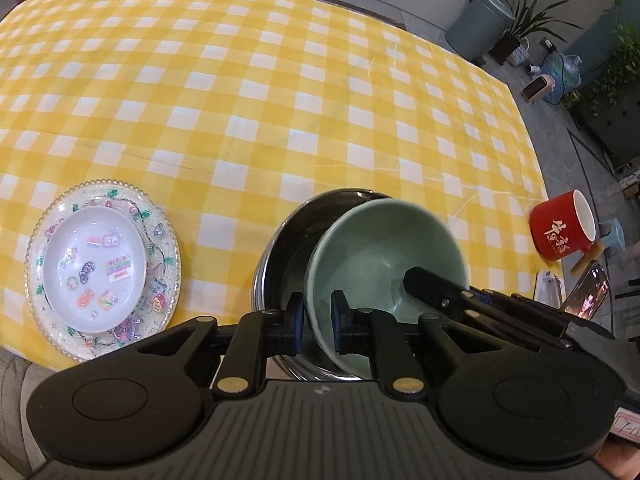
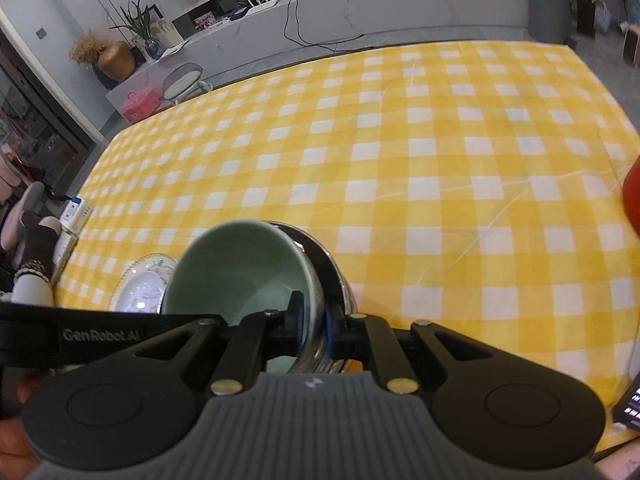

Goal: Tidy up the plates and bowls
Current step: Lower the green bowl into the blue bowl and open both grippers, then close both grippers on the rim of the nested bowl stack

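Observation:
A pale green bowl (image 1: 384, 248) (image 2: 240, 268) leans tilted inside a steel bowl (image 1: 292, 248) (image 2: 320, 256) near the table's front edge. My left gripper (image 1: 318, 320) is shut on the green bowl's near rim, one pad inside and one outside. My right gripper (image 2: 315, 322) is shut on the opposite rim; its inner finger (image 1: 424, 286) shows inside the bowl. The steel rim lies against the right outer pad, and I cannot tell if it is clamped too. To the left, a small white dish (image 1: 94, 268) (image 2: 140, 292) sits on a decorated glass plate (image 1: 160, 248) (image 2: 150, 266).
A red mug (image 1: 560, 232) (image 2: 632, 200) stands at the table's right edge, with a propped phone (image 1: 588, 296) below it. Yellow checked cloth (image 1: 280, 100) covers the wide table behind the bowls. A person's feet (image 2: 36, 236) and a white box (image 2: 76, 212) are at the left edge.

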Tool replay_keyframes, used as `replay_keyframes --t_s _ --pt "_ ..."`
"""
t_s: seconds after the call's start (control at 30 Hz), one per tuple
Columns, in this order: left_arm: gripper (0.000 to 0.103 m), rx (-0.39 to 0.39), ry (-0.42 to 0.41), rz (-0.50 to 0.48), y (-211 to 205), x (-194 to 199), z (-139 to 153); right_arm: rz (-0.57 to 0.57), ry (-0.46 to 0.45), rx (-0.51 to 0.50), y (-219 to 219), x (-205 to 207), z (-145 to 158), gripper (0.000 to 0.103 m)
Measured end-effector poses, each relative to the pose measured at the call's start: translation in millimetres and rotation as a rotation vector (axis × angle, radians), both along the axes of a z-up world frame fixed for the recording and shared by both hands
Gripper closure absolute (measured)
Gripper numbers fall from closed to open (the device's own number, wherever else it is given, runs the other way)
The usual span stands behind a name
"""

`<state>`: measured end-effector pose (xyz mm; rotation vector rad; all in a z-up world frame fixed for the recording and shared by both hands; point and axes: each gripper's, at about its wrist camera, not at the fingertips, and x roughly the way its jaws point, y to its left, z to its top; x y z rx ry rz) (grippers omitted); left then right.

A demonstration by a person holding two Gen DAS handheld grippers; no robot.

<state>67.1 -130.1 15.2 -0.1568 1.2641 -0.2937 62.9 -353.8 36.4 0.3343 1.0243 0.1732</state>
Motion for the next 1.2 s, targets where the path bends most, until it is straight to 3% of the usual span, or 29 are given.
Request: replay_keyframes --t_s 0.33,0.5,0.6,0.87,0.93,1.03,1.2 --pt "0.088 -0.024 -0.023 0.032 11.1 0.6 2.5 0.055 -0.032 -0.071 10.9 -3.1 5.8 0.084" --pt "0.088 -0.034 -0.098 0.018 11.3 -5.4 14.8 0.076 -0.097 -0.128 16.3 -8.0 15.0 0.077" --pt "0.082 -0.028 -0.153 0.009 10.7 -8.5 24.2 0.072 -0.119 -0.124 15.2 -9.3 16.4 0.076" --pt "0.063 -0.022 -0.269 0.001 12.5 -16.5 36.7 -0.001 -0.193 -0.01 -2.1 -13.7 27.5 0.063" --pt "0.051 -0.034 -0.289 0.009 15.6 -17.4 36.6 -0.046 -0.188 0.013 -8.7 -11.7 27.1 0.054" --pt "0.039 -0.058 -0.3 0.036 22.1 -17.7 32.0 -0.135 -0.13 0.051 -20.4 -4.4 18.3 0.049" --pt "0.038 -0.104 -0.223 0.121 37.4 -11.1 10.3 -0.254 -0.001 0.191 -40.3 5.0 -8.6 0.046"
